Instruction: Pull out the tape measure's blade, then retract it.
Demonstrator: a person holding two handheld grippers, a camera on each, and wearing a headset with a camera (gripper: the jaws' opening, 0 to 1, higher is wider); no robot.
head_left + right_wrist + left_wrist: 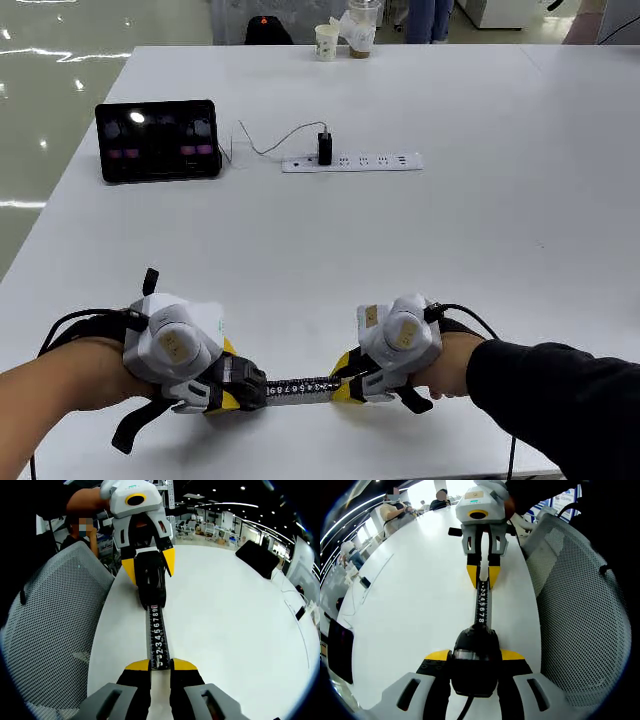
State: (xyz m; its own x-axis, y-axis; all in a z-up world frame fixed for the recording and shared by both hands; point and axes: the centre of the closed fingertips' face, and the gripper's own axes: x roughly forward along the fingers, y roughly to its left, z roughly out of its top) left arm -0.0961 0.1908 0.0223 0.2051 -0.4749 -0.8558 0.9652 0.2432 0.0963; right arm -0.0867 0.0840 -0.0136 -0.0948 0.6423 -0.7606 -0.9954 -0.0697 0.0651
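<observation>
Black tape measure (150,582) is gripped in the closed left tool (475,655), at the lower centre of the head view, low over the white surface (400,250). Blade (300,387) is drawn out a short way rightward, with its end pinched by the closed right tool (160,666). Numerals up to 9 are exposed.

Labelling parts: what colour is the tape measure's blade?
The blade is black with white numerals, clearest in the right gripper view.

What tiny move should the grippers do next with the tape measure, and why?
Probably slide the right gripper farther away: it pinches the blade tip, only a short stretch is out, and the left gripper grips the case.
</observation>
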